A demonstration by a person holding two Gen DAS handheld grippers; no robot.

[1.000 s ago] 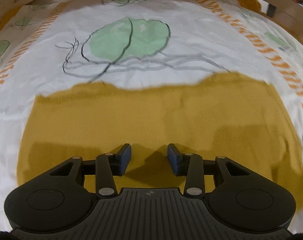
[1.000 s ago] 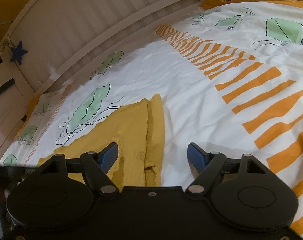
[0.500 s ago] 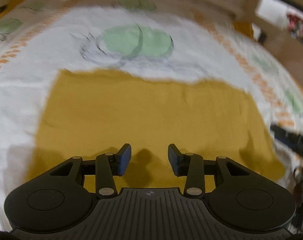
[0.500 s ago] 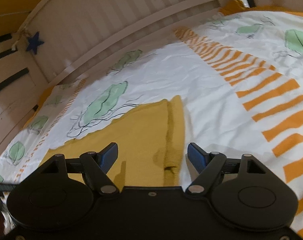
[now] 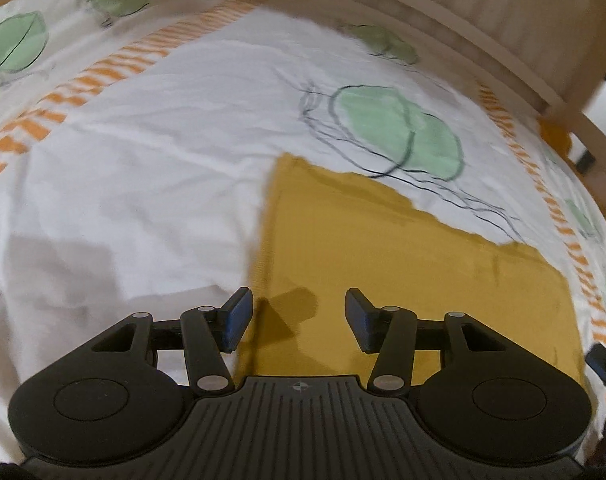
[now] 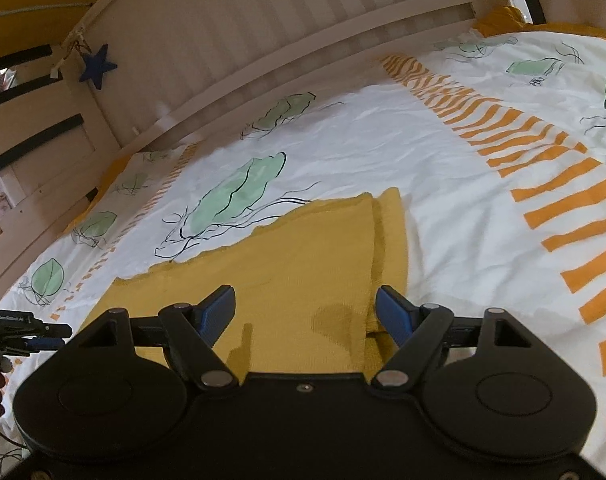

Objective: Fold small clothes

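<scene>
A mustard-yellow knit garment [image 5: 403, 264] lies flat on the bed, folded into a rectangle. In the right wrist view the garment [image 6: 287, 276] shows a doubled fold along its right edge. My left gripper [image 5: 298, 320] is open and empty, low over the garment's near left edge. My right gripper [image 6: 305, 316] is open and empty, over the garment's near right part beside the fold. The tip of the other gripper [image 5: 601, 364] shows at the right edge of the left wrist view.
The bed cover [image 5: 163, 152] is white with green leaf prints and orange stripe bands [image 6: 543, 184]. A slatted wooden bed rail [image 6: 263, 40] runs along the far side, with a blue star [image 6: 97, 66] hanging on it.
The left gripper has swung left, from above the garment's middle to its left edge. The right gripper has moved left over the garment's folded right side. Both stay open.
</scene>
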